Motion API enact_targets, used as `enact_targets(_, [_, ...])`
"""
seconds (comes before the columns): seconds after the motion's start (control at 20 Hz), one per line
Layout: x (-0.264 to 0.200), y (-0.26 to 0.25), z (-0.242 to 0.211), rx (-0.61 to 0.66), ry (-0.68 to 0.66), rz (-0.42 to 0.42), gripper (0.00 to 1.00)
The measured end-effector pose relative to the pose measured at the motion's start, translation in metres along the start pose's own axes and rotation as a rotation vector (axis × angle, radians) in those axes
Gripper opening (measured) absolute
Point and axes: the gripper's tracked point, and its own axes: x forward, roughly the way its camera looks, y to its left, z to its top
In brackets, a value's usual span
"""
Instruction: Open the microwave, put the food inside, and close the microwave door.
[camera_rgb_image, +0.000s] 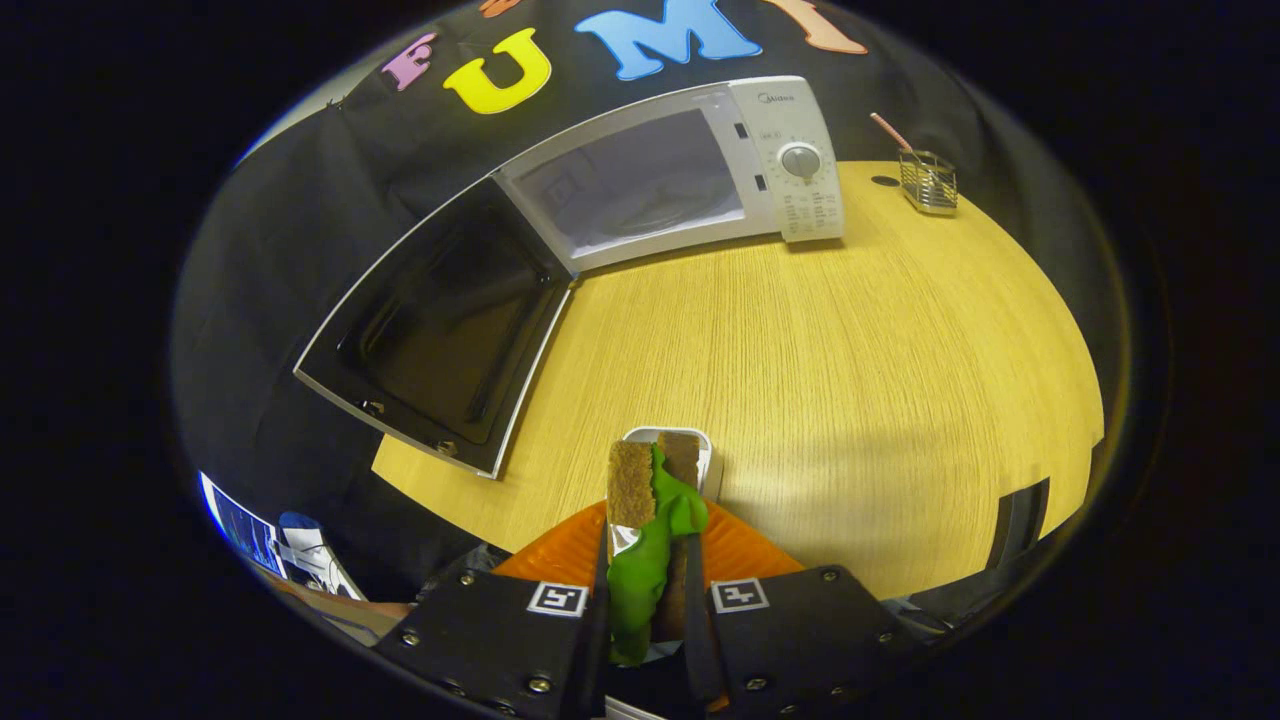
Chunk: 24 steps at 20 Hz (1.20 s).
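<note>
A toy sandwich (650, 520), two brown bread slices with a green leaf between them, sits clamped between my fingers. My gripper (648, 590) is shut on it, lifted over the near edge of the wooden table (850, 370). A small white dish (705, 450) shows just behind the sandwich. The white microwave (700, 170) stands at the far side of the table. Its door (440, 330) hangs wide open to the left, and the cavity with its glass turntable (640, 190) is exposed.
A wire holder (928, 180) with a pink stick stands on the table to the right of the microwave. A small dark hole (885, 181) lies in the tabletop near it. The open door juts out past the table's left edge.
</note>
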Motion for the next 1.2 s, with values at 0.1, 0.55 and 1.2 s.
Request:
enact_targets(0.1, [-0.007,0.004,0.01,0.01,-0.023,0.006,0.3])
enact_targets(0.55, [-0.016,0.039,0.075,0.082,-0.183,0.052,0.31])
enact_targets(1.2, [0.031,0.09,0.176,0.204,-0.404,0.084,0.3])
